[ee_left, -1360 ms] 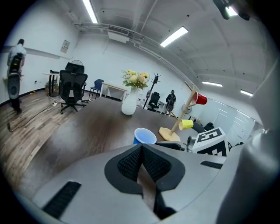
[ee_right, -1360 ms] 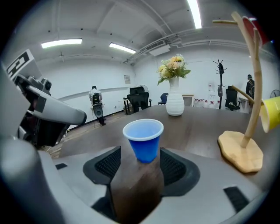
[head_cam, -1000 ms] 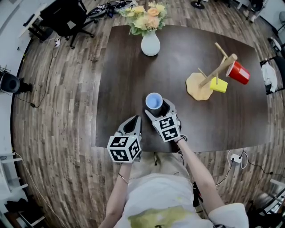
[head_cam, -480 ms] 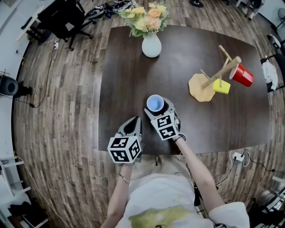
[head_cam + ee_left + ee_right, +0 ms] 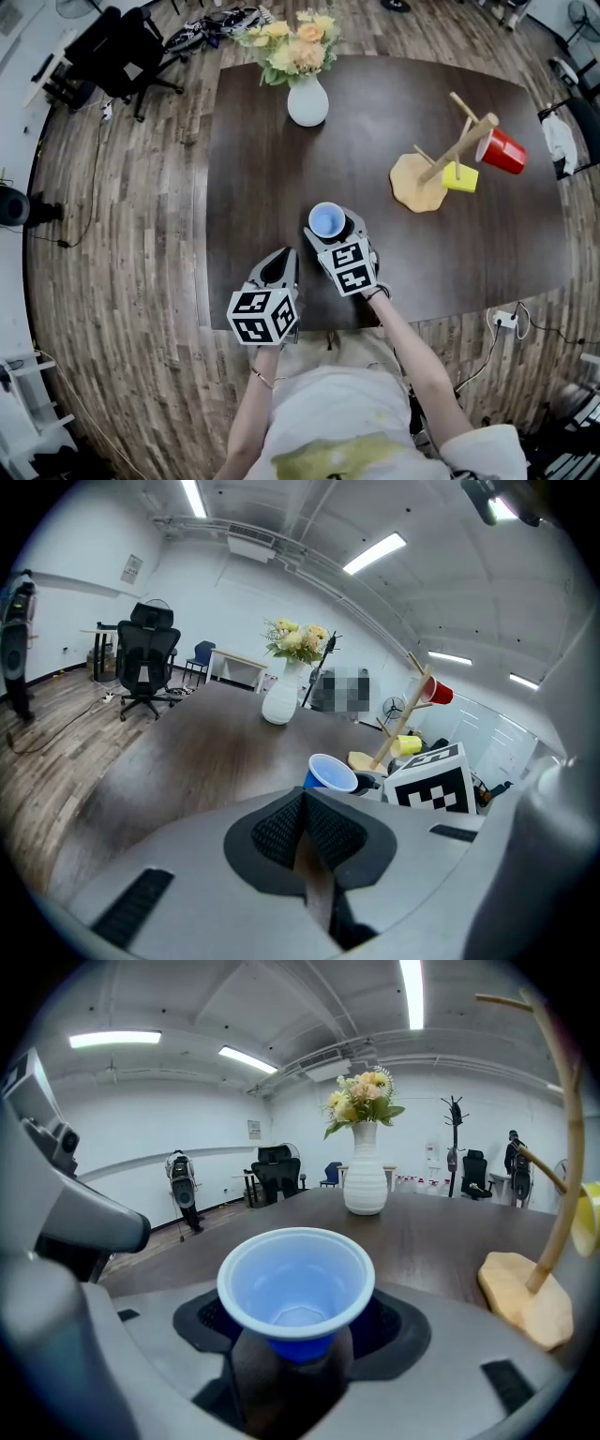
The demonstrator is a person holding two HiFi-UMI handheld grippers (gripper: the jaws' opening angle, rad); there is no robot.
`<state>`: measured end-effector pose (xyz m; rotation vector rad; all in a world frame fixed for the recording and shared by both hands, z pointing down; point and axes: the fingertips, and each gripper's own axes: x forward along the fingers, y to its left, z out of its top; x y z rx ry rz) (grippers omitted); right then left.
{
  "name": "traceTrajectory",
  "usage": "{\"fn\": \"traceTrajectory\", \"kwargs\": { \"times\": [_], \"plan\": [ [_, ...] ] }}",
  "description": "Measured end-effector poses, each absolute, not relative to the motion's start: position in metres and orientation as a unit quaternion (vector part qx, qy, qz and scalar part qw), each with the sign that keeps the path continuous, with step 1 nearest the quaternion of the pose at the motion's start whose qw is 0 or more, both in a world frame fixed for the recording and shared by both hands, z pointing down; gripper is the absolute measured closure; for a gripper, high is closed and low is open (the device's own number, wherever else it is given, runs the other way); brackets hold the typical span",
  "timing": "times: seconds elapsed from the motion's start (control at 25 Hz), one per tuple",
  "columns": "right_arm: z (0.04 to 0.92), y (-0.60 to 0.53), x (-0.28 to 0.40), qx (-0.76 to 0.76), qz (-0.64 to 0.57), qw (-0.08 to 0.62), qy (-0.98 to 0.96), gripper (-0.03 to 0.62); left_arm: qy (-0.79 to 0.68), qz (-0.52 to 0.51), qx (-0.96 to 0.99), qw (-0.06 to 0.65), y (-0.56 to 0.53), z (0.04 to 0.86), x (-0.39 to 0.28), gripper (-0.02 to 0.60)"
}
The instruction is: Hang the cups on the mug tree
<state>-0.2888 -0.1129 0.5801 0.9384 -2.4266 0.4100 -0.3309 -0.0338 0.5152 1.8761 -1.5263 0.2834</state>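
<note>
A blue cup (image 5: 325,220) stands upright on the dark table (image 5: 262,169) near its front edge. My right gripper (image 5: 333,228) has its jaws on either side of the cup (image 5: 295,1288) and they are closing; I see no pad pressing on it. To the left, at the table's edge, my left gripper (image 5: 279,265) is shut and empty, its pads meeting (image 5: 302,841). The wooden mug tree (image 5: 441,159) stands at the right, with a red cup (image 5: 502,152) and a yellow cup (image 5: 460,177) hanging on its pegs.
A white vase of flowers (image 5: 307,101) stands at the table's far side. A black office chair (image 5: 122,42) is on the wooden floor beyond the far left corner. Cables and a power strip (image 5: 502,323) lie on the floor at the right.
The head view has shifted slightly. Both grippers and the blue cup keep their places on the table.
</note>
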Motion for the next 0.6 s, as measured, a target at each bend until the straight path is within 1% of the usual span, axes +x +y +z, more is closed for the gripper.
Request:
{"fn": "traceTrajectory", "kwargs": {
  "times": [0.32, 0.6],
  "plan": [
    [0.558, -0.128, -0.275, 0.390, 0.204, 0.196, -0.876, 0.279, -0.555, 0.112, 0.752, 0.337, -0.045, 0.511, -0.318, 0.565],
    [0.542, -0.145, -0.258, 0.426, 0.222, 0.156, -0.863, 0.281, -0.530, 0.107, 0.772, 0.335, -0.057, 0.509, -0.308, 0.566]
  ]
}}
